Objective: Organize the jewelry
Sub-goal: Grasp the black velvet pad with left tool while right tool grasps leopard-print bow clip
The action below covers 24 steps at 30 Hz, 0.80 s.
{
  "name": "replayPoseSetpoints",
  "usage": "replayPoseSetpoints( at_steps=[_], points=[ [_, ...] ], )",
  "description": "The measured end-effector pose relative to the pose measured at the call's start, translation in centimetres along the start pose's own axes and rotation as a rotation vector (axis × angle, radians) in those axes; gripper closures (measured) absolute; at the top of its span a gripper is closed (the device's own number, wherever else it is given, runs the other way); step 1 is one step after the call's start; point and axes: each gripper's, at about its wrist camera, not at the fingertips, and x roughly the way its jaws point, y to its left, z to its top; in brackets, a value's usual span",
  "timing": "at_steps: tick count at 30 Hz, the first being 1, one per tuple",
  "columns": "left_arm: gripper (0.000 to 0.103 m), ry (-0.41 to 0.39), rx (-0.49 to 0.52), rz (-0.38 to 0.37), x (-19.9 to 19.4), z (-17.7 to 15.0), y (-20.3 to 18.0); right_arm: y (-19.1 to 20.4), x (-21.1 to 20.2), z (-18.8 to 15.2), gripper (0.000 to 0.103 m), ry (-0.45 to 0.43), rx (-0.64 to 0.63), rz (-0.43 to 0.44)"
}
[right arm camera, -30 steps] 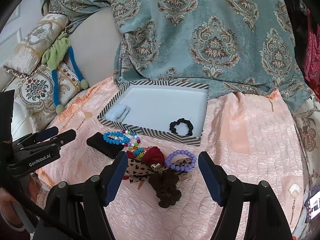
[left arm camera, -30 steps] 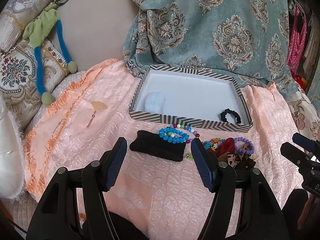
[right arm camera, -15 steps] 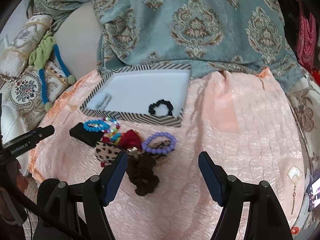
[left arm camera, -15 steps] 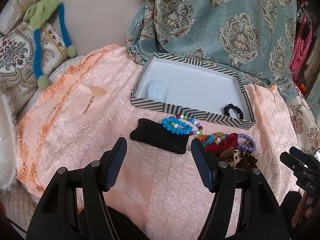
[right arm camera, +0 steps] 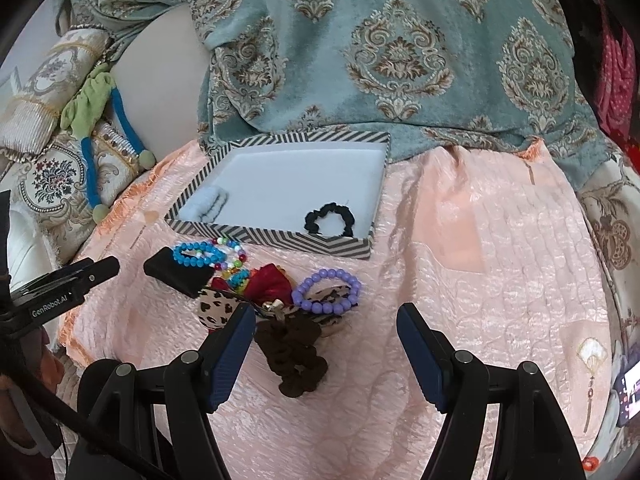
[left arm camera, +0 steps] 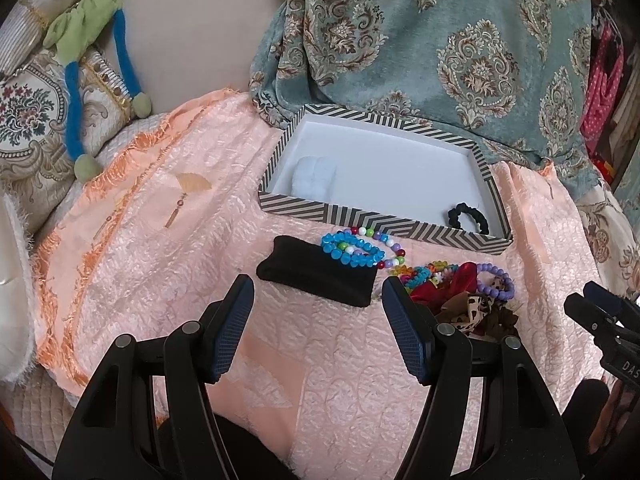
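**Ana:** Right wrist view first: the right gripper [right arm camera: 326,322] hangs with its jaws spread wide and nothing between the pads. What sits just past it?

**Ben:** A brown scrunchie [right arm camera: 294,354] lies in the gap near the left finger, at the lower centre of the frame. Above it come a leopard-print hair tie [right arm camera: 218,308], a red scrunchie [right arm camera: 272,282] and a purple bead bracelet [right arm camera: 326,292], all bunched together on the peach quilted cloth [right arm camera: 480,280].

**Ana:** And the left gripper [left arm camera: 318,322]?

**Ben:** Also released, jaws apart and empty, above bare cloth at the lower centre of its own view. Just beyond its tips a black pouch [left arm camera: 316,276] lies flat, with a blue bead bracelet [left arm camera: 350,250] resting on its upper right corner and a multicoloured bead strand [left arm camera: 384,240] behind that.

**Ana:** Further out?

**Ben:** The striped box [left arm camera: 380,224] stands at mid-frame, open and white inside. A black scrunchie [left arm camera: 468,218] lies in its lower right corner, and a pale blue thing [left arm camera: 314,178], perhaps a fluffy hair band, in its lower left corner.

**Ana:** Background?

**Ben:** A teal patterned blanket [left arm camera: 460,52] fills the upper right, and a green and blue plush toy [left arm camera: 86,64] hangs over cushions at the upper left.
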Motion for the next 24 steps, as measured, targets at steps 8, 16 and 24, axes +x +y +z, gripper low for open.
replayPoseSetpoints(
  at_steps=[8, 16, 24],
  points=[
    [0.036, 0.064, -0.087, -0.062, 1.2, 0.0, 2.1, 0.0, 1.0, -0.7, 0.032, 0.031, -0.012, 0.011],
    [0.036, 0.147, -0.23, -0.12, 4.0, -0.3, 4.8, -1.0, 4.2, -3.1, 0.032, 0.121, 0.038, 0.09],
    [0.031, 0.22, -0.341, -0.188, 8.3, 1.0, 6.1, -0.6, 6.8, -3.3, 0.032, 0.132, 0.004, 0.127]
  ],
)
